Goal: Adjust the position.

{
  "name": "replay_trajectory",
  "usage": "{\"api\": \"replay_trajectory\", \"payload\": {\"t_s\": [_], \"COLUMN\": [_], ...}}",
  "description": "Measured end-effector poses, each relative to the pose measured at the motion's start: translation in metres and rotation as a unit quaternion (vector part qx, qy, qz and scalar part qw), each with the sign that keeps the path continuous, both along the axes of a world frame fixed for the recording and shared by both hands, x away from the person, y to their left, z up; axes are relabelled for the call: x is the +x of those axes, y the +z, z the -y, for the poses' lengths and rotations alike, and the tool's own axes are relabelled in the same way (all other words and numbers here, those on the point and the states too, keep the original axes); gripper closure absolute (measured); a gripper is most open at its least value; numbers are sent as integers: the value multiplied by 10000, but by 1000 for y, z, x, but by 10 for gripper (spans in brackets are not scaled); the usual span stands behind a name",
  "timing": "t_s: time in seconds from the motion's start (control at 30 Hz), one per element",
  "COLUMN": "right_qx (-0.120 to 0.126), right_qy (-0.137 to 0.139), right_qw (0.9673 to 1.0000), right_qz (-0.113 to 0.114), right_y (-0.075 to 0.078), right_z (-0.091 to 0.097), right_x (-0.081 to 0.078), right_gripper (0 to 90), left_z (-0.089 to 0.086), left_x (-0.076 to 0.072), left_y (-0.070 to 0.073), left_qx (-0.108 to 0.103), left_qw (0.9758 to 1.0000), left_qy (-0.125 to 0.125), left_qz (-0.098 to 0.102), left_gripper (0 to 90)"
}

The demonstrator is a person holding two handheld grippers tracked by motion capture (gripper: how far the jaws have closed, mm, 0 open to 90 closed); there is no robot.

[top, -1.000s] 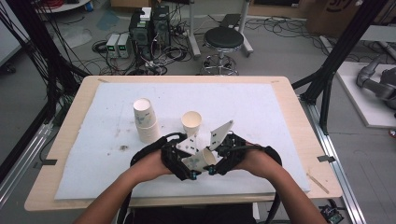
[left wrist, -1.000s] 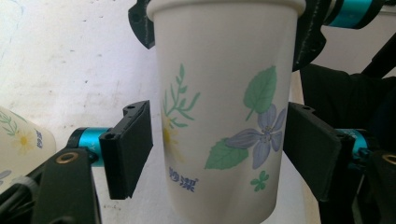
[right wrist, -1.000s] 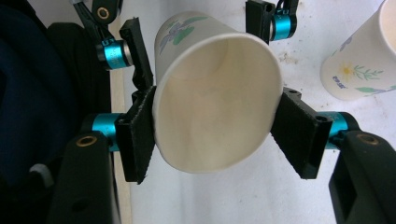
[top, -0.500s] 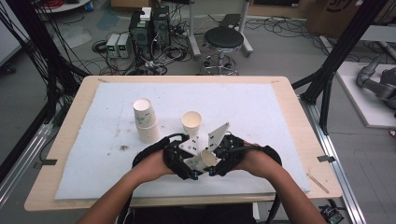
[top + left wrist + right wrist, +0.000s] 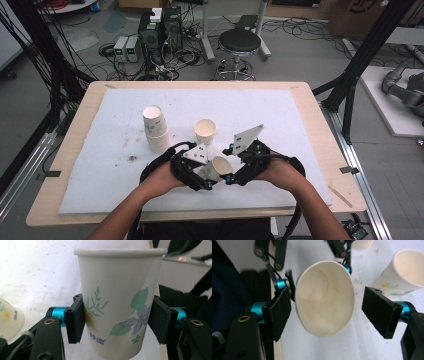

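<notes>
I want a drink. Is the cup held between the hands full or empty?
Empty. The right gripper view looks into the paper cup and shows its bare bottom.

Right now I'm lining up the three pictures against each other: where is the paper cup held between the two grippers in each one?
High view: held cup, low centre, tilted between both hands.
Left gripper view: held cup, centre, flower print, clamped by the black jaws.
Right gripper view: held cup, centre, mouth toward the camera, jaws just opened beside it.
Shared landmark: the single upright cup, upper right in the right gripper view.
</notes>
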State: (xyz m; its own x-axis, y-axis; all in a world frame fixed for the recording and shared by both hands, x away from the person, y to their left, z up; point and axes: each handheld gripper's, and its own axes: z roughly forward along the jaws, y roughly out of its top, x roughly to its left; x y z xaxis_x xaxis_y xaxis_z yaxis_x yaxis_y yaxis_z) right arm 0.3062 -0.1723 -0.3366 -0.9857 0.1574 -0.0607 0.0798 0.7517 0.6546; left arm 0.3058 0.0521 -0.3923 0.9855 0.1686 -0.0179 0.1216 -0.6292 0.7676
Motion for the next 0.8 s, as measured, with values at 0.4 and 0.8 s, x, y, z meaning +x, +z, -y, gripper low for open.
{"api": "replay_trajectory", "payload": {"t_s": [0.4, 0.8], "right_qx": [1384, 1985], "right_qy": [-865, -1782], "right_qw": [9866, 9634], "right_qz": [-7, 245], "right_y": [-17, -39], "right_z": [45, 86], "right_x": [-7, -10], "right_gripper": [202, 202], "left_z": [-25, -47], "left_x": [-2, -4], "left_y": [-14, -26], "left_qx": [-810, -1514], "left_qw": [9953, 9841], "left_qy": [529, 895], "left_qz": [65, 265], "left_gripper": [341, 333]}}
